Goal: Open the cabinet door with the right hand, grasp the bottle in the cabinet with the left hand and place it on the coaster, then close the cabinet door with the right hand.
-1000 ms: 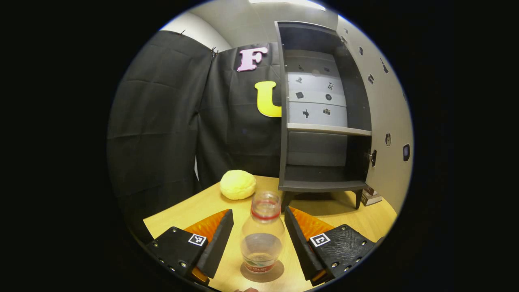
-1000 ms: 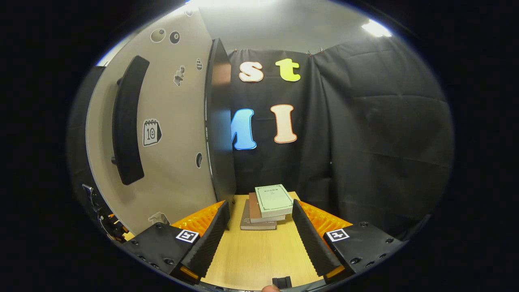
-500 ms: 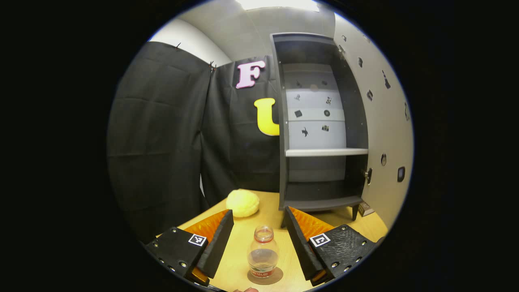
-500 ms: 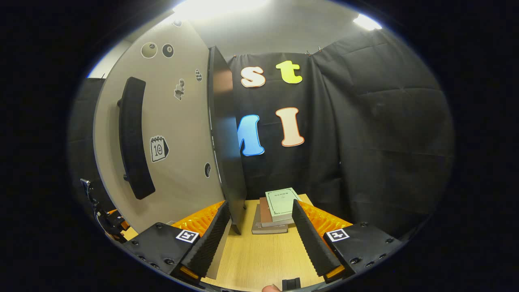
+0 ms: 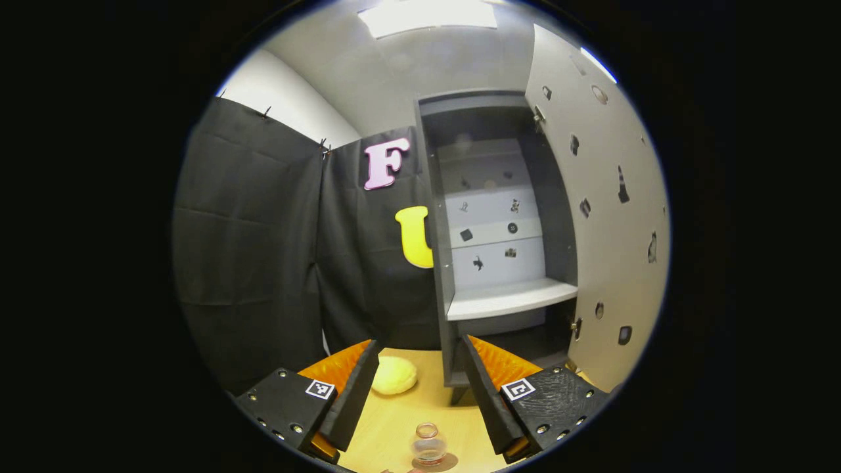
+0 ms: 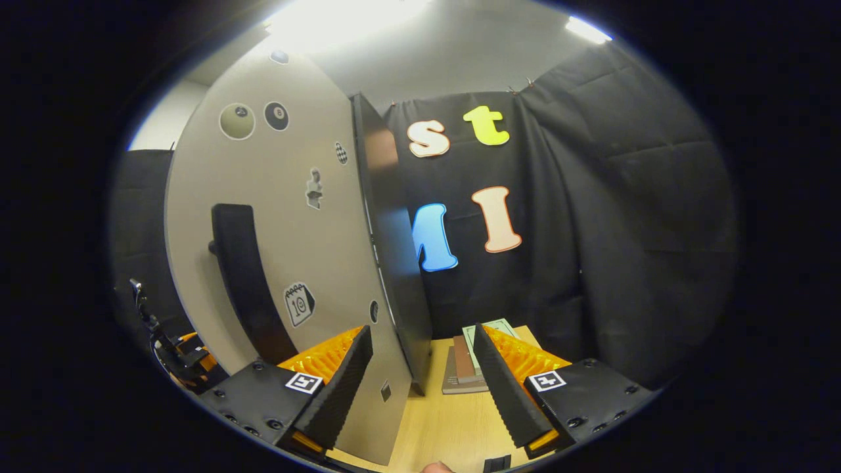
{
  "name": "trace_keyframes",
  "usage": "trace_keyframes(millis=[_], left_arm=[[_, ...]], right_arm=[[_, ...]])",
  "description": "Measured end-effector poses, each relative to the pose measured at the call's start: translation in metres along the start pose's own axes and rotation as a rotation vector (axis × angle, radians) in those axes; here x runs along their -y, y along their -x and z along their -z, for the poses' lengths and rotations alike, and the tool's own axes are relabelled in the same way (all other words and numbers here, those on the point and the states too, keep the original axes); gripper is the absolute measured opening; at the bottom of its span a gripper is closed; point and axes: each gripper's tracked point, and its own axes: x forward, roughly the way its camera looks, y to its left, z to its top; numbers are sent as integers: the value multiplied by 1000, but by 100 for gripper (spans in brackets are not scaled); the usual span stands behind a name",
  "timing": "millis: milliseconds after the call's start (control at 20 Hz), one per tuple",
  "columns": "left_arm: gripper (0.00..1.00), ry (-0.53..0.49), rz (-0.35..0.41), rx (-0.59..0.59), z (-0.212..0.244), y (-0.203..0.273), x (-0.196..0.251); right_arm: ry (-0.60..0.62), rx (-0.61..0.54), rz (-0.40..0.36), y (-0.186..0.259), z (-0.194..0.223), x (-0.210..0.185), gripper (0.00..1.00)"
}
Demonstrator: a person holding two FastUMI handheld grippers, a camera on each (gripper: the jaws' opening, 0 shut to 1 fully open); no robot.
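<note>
In the left gripper view, the clear bottle with no cap stands upright on a round brown coaster at the bottom edge. My left gripper is open, raised well above and behind the bottle, nothing between its fingers. The dark cabinet stands open behind, its beige door swung out to the right. In the right gripper view, the door's outer face with its black handle fills the left. My right gripper is open, with the door's free edge between its fingers' line of sight.
A yellow bun-like object lies on the wooden table left of the cabinet. A stack of books rests on the table behind the door's edge. Black cloth walls close in all sides. Part of the other gripper shows at far left.
My left gripper has drawn back and up from the bottle, which stays on the coaster and now looks small. The right gripper has shifted so the door edge sits closer to centre.
</note>
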Motion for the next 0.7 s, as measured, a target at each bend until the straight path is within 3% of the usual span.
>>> trace_keyframes(millis=[400, 700], left_arm=[[74, 56, 54, -29, 15, -23, -33], [74, 99, 57, -16, 10, -33, -60]], right_arm=[[140, 13, 82, 3, -10, -21, 96], [151, -8, 55, -2, -5, -61, 96]])
